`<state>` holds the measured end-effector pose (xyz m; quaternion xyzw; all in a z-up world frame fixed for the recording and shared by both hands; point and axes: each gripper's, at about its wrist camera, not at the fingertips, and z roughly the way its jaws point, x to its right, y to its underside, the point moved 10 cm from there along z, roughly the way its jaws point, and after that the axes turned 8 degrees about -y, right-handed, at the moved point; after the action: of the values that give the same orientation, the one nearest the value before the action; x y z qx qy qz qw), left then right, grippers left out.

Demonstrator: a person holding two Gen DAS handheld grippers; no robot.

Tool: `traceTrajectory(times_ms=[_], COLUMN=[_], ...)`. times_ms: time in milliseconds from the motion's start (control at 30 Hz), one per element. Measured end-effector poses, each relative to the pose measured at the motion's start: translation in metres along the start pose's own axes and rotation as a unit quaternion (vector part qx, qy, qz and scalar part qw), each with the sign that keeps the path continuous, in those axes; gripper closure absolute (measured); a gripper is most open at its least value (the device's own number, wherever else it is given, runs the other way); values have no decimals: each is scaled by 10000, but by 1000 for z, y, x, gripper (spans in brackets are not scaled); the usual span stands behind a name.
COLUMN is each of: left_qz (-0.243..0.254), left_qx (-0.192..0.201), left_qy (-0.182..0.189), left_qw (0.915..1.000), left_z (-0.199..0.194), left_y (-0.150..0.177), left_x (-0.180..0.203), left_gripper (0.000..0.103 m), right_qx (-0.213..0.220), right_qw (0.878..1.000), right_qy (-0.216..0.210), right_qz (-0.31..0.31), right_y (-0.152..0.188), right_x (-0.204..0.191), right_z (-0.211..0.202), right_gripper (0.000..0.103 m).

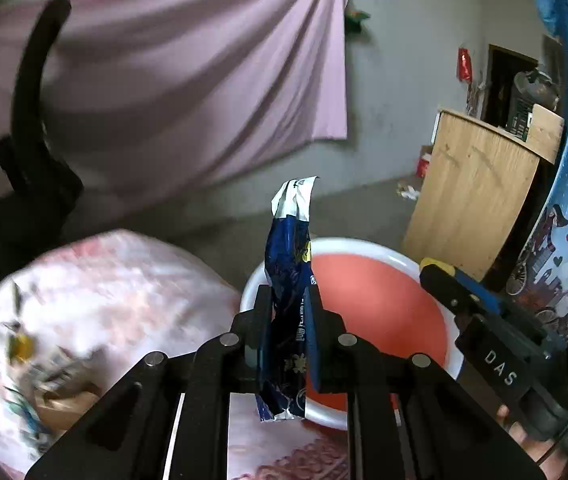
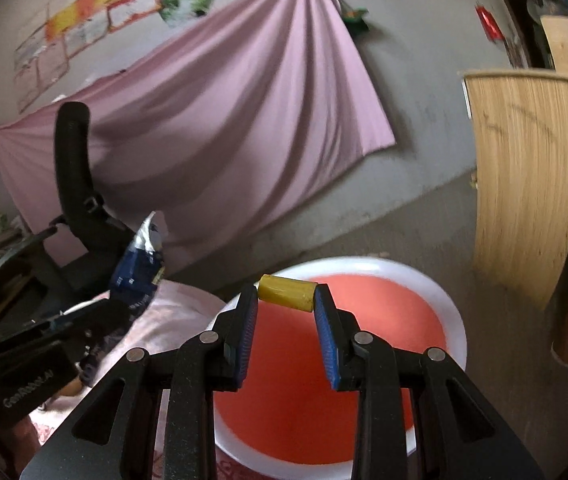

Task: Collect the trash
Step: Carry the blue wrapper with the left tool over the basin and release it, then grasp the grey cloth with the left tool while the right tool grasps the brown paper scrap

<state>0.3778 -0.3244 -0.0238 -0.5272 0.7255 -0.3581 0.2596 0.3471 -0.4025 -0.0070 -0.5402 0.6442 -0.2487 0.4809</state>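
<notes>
Dark-blue-and-white wrapper (image 1: 288, 312), yellow cylinder (image 2: 286, 293), red white-rimmed basin (image 2: 458, 328), pink drape (image 2: 219, 120)

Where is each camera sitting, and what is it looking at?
Left wrist: sits on the left gripper, looking along its fingers at the blue wrapper it pinches, above the red basin; the right gripper shows at the right.
Right wrist: sits on the right gripper, looking at the yellow piece it pinches over the basin; the left gripper shows at the left.
Shared: basin, wrapper, pink cloth, wooden board.
</notes>
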Motion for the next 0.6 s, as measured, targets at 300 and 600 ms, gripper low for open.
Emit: traceTrajectory(times_ms=[300, 600], left_qz=[-576, -804], left_qx=[-663, -272], left_qy=[564, 294], left_qw=[9945, 9960], left_z=[22, -10], left_y=[-5, -12], left_x=[7, -30], left_gripper=[71, 66], right_qx=[-339, -129], right_qw=[9991, 9998], right_qy=[39, -45], right_qz=[252, 125], right_y=[8, 0], right_x=[12, 0], right_z=[8, 2], right_gripper=[68, 57])
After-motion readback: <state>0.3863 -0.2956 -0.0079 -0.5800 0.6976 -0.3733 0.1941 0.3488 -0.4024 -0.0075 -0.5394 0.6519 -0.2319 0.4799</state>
